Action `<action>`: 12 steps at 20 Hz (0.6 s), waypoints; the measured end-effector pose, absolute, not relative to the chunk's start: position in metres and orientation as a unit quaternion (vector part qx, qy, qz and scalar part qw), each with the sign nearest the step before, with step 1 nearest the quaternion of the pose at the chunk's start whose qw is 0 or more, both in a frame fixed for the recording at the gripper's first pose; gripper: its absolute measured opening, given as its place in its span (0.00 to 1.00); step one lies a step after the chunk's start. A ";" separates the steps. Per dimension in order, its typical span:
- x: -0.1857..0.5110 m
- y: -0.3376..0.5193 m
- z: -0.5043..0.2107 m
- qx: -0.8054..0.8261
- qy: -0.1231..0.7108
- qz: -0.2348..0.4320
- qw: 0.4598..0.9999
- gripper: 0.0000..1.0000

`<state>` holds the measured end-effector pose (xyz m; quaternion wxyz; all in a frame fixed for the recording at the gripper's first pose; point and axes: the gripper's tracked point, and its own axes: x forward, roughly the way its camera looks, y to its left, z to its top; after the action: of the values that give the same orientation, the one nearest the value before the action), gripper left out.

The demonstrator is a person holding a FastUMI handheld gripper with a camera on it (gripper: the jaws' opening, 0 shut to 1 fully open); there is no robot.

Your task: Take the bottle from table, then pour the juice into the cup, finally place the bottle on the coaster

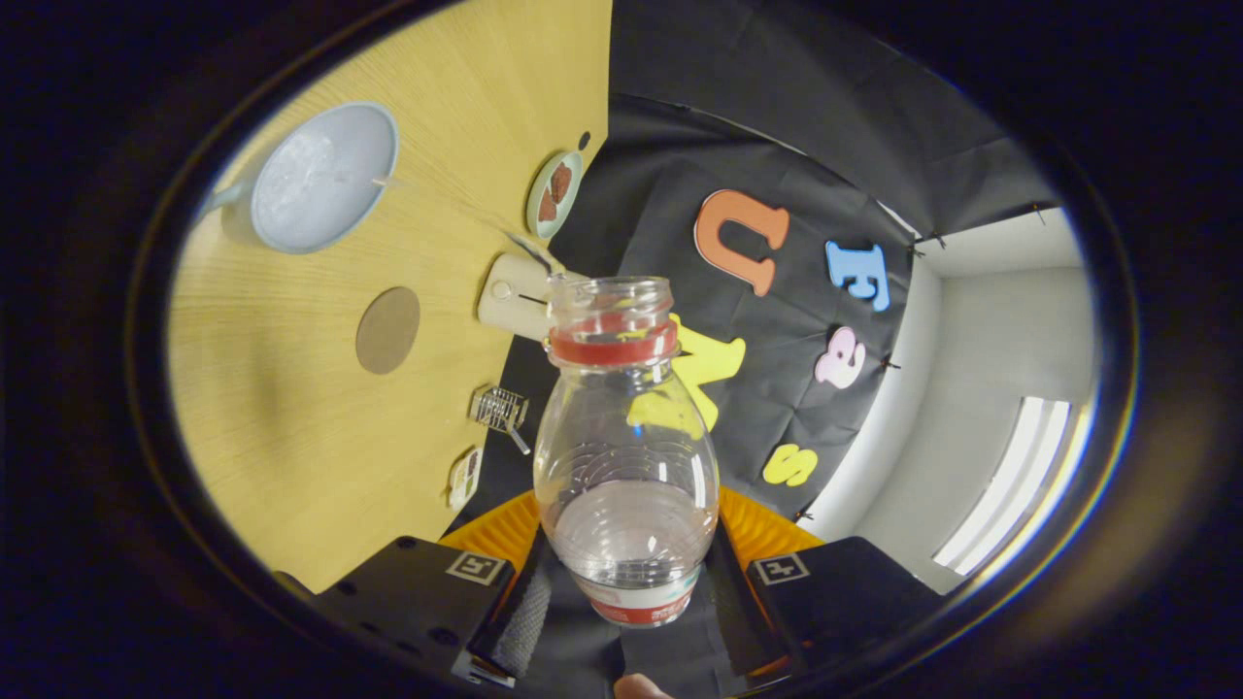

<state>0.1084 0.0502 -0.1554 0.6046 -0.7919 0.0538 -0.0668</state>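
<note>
Clearly the gripper view is rolling far over, so the yellow wooden table (291,408) is standing almost on end along the left. Farthest left on it, the pale blue cup (320,177) is showing its open mouth to the camera; I cannot tell whether any juice is lying in it. Next comes the round brown coaster (387,330), bare and well apart from the cup. Beyond it, near the table's far edge, a small plate (554,194) with dark pieces, a cream box (515,296) and a little wire rack (500,408) are sitting.

Right of these, the gripper (626,607) is clamping the clear bottle (626,437) between both fingers, pressing on its lower body near the label. The bottle is uncapped, with a red ring under the neck. Its long axis is running straight ahead along the fingers, mouth pointing away from the camera and base toward it. It looks empty, or nearly so.

By my judgement the pouring step is under way or closing out, with the bottle lying tipped relative to the table. The next move is calling for rolling the bottle back upright, carrying it over the coaster, and lowering its base squarely there before letting go.
</note>
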 end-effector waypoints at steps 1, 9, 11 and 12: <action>0.107 0.051 -0.155 -0.794 0.054 -0.067 0.602 0.78; 0.111 0.053 -0.149 -0.801 0.048 -0.067 0.593 0.78; 0.111 0.051 -0.149 -0.805 0.048 -0.067 0.588 0.78; 0.110 0.051 -0.149 -0.806 0.047 -0.067 0.586 0.78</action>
<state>0.1103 0.0510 -0.1487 0.5865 -0.8058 0.0473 -0.0672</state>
